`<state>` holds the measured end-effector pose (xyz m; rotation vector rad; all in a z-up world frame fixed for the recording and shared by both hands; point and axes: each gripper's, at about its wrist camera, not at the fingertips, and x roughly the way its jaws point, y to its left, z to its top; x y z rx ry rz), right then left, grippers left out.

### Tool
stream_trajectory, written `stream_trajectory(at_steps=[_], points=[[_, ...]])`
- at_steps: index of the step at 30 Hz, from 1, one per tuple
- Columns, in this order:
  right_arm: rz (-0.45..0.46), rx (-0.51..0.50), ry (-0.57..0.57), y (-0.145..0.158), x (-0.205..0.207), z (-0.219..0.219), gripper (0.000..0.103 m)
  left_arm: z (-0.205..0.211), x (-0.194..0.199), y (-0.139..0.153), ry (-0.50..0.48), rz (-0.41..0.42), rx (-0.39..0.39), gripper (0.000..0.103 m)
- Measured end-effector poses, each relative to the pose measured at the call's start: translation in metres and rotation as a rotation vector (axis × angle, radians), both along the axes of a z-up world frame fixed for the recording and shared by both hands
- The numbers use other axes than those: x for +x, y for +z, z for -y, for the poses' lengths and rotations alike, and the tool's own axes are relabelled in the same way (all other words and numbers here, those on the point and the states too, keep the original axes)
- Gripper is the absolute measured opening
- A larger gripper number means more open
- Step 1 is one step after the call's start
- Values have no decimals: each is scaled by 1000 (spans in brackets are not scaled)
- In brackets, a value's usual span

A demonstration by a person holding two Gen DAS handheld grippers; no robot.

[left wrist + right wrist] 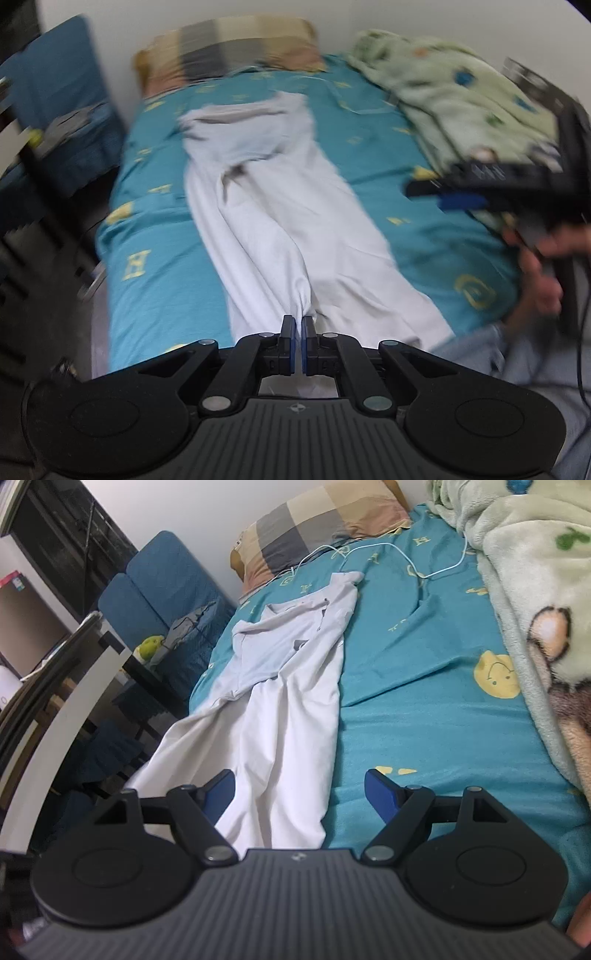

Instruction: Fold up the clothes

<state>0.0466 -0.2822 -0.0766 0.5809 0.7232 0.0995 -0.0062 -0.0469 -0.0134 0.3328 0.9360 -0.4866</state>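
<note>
Pinching white garment (280, 221) hem: left hand-held gripper (298, 323).

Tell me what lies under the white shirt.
The white shirt lies on the teal bedsheet, its near hem pinched in the left gripper. Whatever sits beneath the fabric itself is covered.

Both wrist views look low along the bed (155, 229) toward the pillow (317, 528).

The shirt (280, 686) lies lengthwise on the bed (436, 723), collar toward the pillow (317, 528) at the head. A blanket (535, 602) lies along the bed's right side, and a cable (388, 554) lies between pillow and shirt. A chair (155, 590) stands left of the bed.
</note>
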Motion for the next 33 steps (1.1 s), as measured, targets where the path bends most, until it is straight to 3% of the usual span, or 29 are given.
stream_trajectory(at_steps=[3,6,9,11,13,18,21,24,27,33], points=[[-16,24,-24,-3,1,7,79,23,-6,-24,-96,-35,47,3],[-40,49,-33,-9,3,11,79,29,0,-51,-133,-85,94,4],[-73,87,-23,-17,6,12,79,21,10,-61,-145,-137,78,7],[-94,107,-9,-21,8,11,79,13,15,-58,-127,-164,42,15],[-112,120,11,-25,9,8,79,3,19,-55,-104,-186,-2,36],[-142,114,57,-28,9,-4,79,-29,38,-43,23,-193,-119,65],[-165,74,73,-30,8,-11,79,-48,64,-54,187,-245,-143,77],[-192,38,84,-35,7,-17,79,-66,90,-65,346,-304,-165,79],[-230,7,105,-42,7,-23,79,-77,108,-76,438,-331,-166,81],[-279,17,140,-53,6,-31,79,-71,120,-95,440,-406,-127,84]])
